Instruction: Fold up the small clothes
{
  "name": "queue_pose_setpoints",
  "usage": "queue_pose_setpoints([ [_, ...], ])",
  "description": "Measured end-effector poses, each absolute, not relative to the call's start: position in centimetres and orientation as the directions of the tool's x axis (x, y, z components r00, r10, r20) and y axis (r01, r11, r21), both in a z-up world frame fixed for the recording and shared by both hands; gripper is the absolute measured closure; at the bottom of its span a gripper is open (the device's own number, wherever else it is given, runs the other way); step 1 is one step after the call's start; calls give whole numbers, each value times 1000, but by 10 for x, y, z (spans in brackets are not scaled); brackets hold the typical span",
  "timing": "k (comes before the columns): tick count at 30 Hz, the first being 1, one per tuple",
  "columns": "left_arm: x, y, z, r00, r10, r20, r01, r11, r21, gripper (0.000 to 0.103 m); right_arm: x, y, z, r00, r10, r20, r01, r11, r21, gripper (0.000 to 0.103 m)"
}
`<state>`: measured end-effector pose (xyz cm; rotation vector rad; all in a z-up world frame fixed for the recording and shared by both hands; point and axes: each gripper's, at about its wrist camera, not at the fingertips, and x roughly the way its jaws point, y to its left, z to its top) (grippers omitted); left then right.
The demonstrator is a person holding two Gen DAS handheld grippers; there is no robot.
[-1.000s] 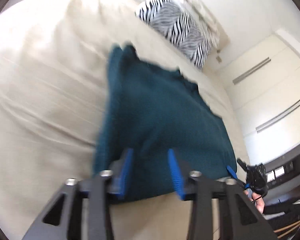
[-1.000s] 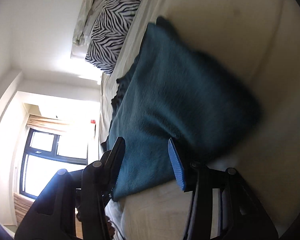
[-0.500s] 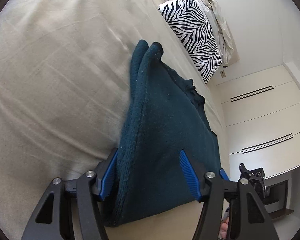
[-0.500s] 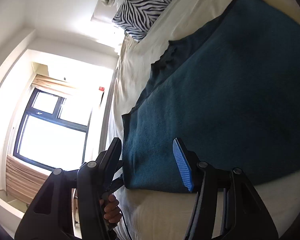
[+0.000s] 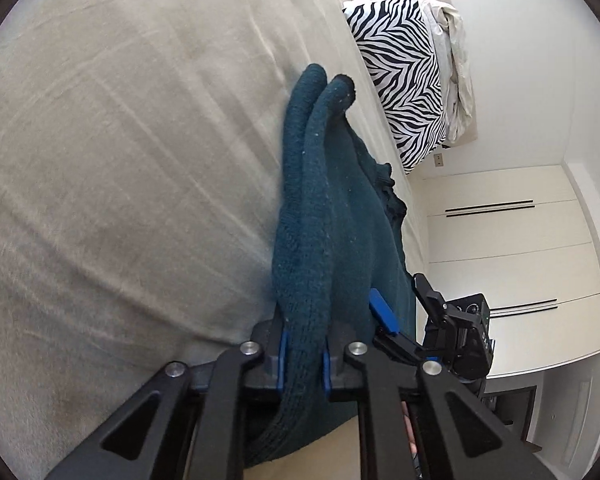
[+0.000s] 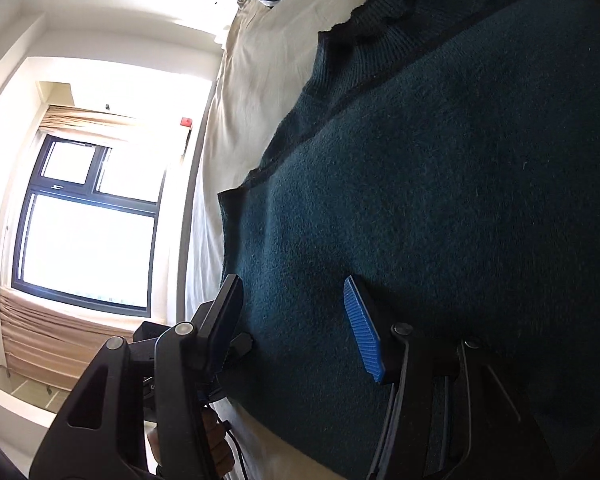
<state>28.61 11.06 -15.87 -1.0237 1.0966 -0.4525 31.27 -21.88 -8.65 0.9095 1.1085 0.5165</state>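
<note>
The left gripper (image 5: 303,354) pinches a doubled fold of the dark teal sweater (image 5: 332,216) at lower centre, the knit rising between its narrow fingers across the beige bed (image 5: 120,140). The right gripper (image 6: 296,320) stands wide, the sweater's near edge lying between its fingers.

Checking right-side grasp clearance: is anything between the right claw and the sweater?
Nothing visible. The right claw is open with the dark teal knitted sweater lying directly between its fingers on the beige bedsheet. The left claw is already shut on the sweater's folded edge.
</note>
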Motion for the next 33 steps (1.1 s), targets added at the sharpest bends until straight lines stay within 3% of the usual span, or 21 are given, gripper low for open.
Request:
queue_pose_setpoints([
  [7,290,95,-121,460,-727,-511,-96,531,-842,90,310,-241,-81,389,814,-432,72,440,895,51],
  [10,297,70,-91,460,-723,-516,-28,568,-822,90,310,-270,-77,432,824,-367,86,368,926,45],
  [19,313,-73,-46,361,-770,-525,193,613,-766,90,311,-368,-72,505,841,-197,101,169,980,38],
  [22,317,-128,-62,304,-775,-554,252,626,-737,88,313,-395,-82,542,820,-183,130,133,983,28],
  [24,317,-153,-83,250,-774,-582,260,633,-729,71,312,-414,-91,550,812,-198,174,121,977,27],
  [25,315,-159,-90,228,-783,-578,253,621,-742,68,312,-419,-97,550,813,-192,182,108,977,27],
  [27,308,-158,-95,207,-820,-534,254,572,-780,53,312,-421,-99,534,825,-182,169,107,980,27],
  [33,284,-114,-72,279,-831,-481,324,553,-768,47,319,-413,-97,499,822,-274,160,224,961,27],
])
